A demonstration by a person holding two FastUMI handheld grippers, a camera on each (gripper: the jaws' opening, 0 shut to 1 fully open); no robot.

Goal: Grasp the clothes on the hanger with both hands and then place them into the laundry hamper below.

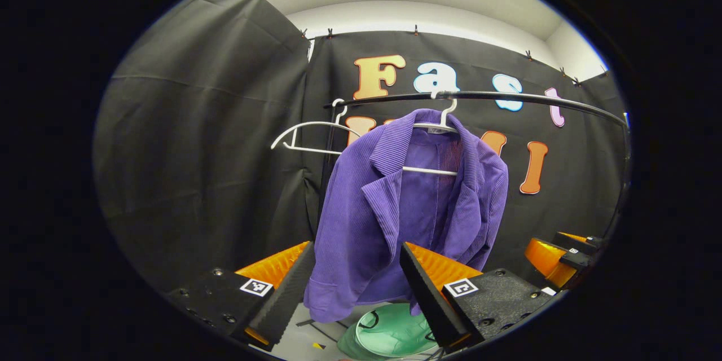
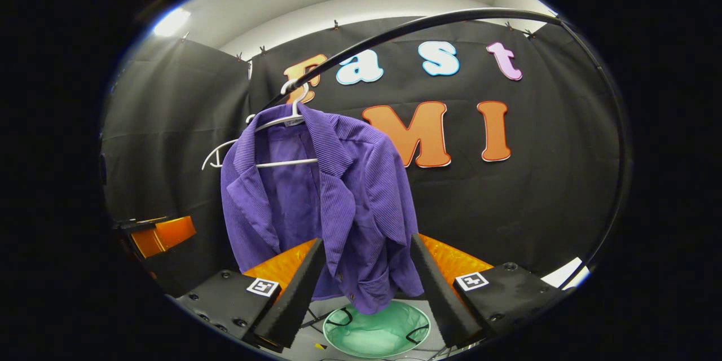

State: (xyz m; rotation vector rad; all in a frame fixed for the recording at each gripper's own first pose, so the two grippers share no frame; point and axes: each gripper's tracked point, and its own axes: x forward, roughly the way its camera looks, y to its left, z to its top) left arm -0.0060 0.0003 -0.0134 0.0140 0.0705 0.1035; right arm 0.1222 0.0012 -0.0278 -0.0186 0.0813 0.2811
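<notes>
Purple jacket on white hanger — soft, light, likely to slump; best pinched at the shoulders. Left gripper and right gripper: fingers spread wide, empty — hamper below.

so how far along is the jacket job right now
Nothing is done yet: the purple jacket hangs on its white hanger from the black rail. In hand: the left gripper and right gripper are both open, lined up toward its hem. Left: grasping it, lifting it off, dropping it into the green hamper below.
</notes>
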